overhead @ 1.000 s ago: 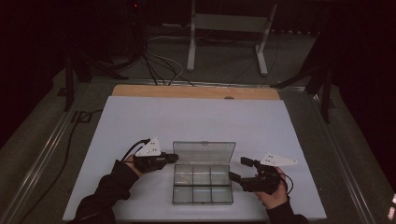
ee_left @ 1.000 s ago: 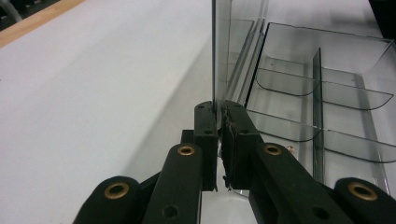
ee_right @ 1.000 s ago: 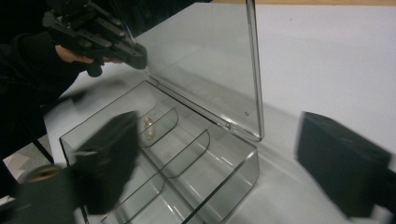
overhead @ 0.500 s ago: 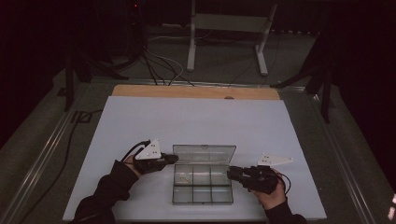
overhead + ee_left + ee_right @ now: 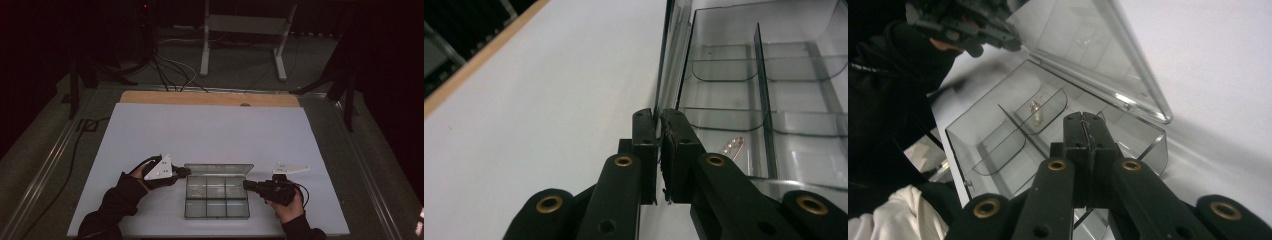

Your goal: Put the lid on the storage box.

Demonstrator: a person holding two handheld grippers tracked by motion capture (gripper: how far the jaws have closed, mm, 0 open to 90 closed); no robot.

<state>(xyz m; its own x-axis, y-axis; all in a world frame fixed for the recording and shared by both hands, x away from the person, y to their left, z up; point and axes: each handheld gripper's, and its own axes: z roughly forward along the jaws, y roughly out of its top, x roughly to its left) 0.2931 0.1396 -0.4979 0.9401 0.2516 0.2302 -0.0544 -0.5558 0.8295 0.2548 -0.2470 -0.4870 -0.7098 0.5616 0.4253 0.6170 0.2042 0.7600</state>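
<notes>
Two sets of tongs are working on one clear plastic organiser box (image 5: 217, 197), which sits low in the middle of the high view on the white bench (image 5: 210, 130). Its lid (image 5: 219, 169) is swung open and stands up along the box's far edge.

The left tongs (image 5: 187, 172) are at the box's upper left corner in the high view. In the left gripper view they're (image 5: 659, 117) pinched together on the thin clear edge right where lid and box meet, so that corner is clamped. Can't tell for sure whether it's the lid's edge or the box wall they've got.

The right tongs (image 5: 246, 184) sit at the right side of the box, level with its top row of compartments. Their jaws have just been closing, and in the right gripper view they (image 5: 1085, 120) are fully together, pads touching, over the near wall of the box. Whether that wall is pinched between them is hard to make out; it looks like nothing is.

A small pale item (image 5: 1035, 111) lies in one of the compartments, upper middle of the right gripper view; too small to say what it is. The left gripper view shows what looks like a small pinkish ring-shaped piece (image 5: 734, 146) in a compartment just right of the jaws.
</notes>
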